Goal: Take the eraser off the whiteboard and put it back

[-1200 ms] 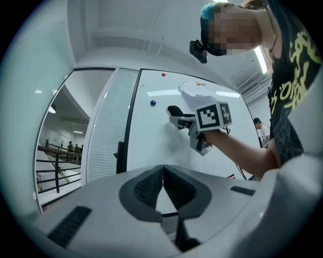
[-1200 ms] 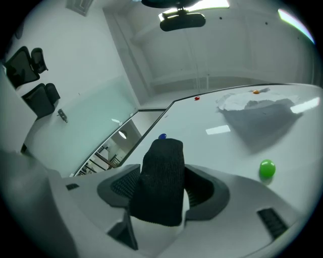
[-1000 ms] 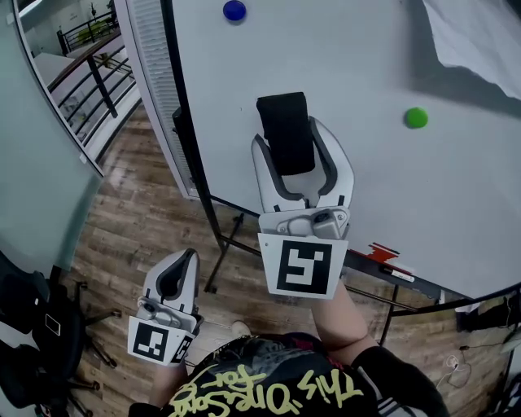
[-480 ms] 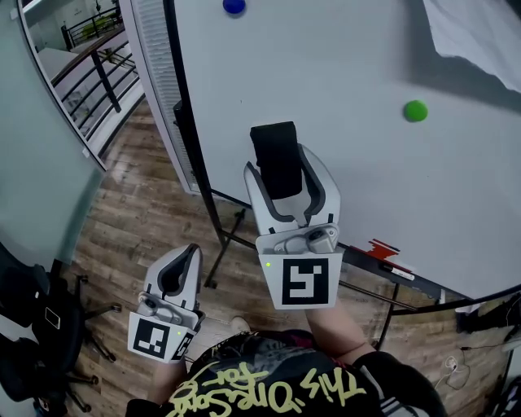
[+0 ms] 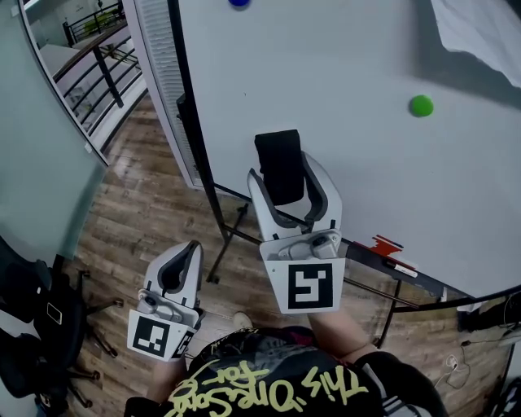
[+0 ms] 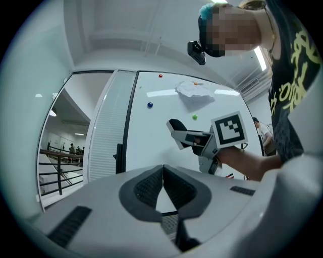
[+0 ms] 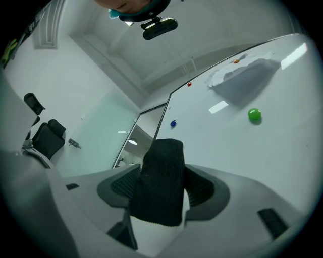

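Right gripper (image 5: 286, 181) is up in front of the whiteboard (image 5: 366, 171) in the head view, jaws clamped on the black eraser (image 5: 278, 159), which stands upright between them with its top poking out past the tips. Whether the eraser touches the board, this angle won't say. Green magnet (image 5: 421, 105) sits on the board well off to the right, a blue magnet (image 5: 238, 2) peeks in at the top edge, and a crumpled sheet of paper (image 5: 480, 32) hangs at the upper right corner. Down low, the left gripper (image 5: 181, 269) is held by the person's waist over the wooden floor (image 5: 138, 220), well apart from the board.

Over to the left gripper view: its two dark pads meet at the tips, nothing between them. Beyond them the right gripper shows side-on, the eraser jutting from its jaws toward the board, close to it. A small red magnet (image 6: 160, 75) shows near the board's top.

Now the right gripper view: the eraser fills the middle, its knitted black face squeezed between both pads, jaws narrow around it. Behind it stretches the white board, green magnet to the upper right, blue magnet just above the eraser's top, the paper higher up.
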Demonstrator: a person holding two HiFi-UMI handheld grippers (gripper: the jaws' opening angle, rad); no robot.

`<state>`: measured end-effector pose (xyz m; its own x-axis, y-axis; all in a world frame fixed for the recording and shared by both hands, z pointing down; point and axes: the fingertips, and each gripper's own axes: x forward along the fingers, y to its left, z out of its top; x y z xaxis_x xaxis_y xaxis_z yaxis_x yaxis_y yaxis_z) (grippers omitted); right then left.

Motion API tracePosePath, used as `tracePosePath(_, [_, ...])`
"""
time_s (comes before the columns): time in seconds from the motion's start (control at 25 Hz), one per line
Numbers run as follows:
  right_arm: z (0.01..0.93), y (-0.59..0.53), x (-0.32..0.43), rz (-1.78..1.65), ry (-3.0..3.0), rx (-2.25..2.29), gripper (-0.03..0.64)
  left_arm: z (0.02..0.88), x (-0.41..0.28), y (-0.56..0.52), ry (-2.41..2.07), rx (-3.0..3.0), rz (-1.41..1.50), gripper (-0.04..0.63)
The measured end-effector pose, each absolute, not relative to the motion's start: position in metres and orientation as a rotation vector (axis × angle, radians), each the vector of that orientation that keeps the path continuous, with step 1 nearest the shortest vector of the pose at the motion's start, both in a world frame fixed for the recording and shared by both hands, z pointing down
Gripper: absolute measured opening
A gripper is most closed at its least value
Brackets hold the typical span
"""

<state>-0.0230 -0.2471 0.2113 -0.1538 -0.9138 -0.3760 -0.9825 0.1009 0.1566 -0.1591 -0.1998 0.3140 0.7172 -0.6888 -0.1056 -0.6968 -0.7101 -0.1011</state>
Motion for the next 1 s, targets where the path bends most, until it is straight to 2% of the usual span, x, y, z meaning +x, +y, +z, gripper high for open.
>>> tracePosePath(0.48, [0.202, -0.262, -0.01, 0.662, 2.146, -2.006, 0.27, 0.31, -0.156, -0.203, 1.1, -2.787, 0.094, 0.008])
tracePosePath(0.72, [0.214, -0.276, 0.003, 0.906, 2.205, -2.247, 0.27, 0.313, -0.16, -0.204, 1.112, -2.789, 0.093, 0.008])
tracePosePath(1.0, [0.214, -0.289, 0.014, 0.914, 2.123, -2.314, 0.27, 0.315, -0.161, -0.203, 1.109, -2.795, 0.091, 0.008])
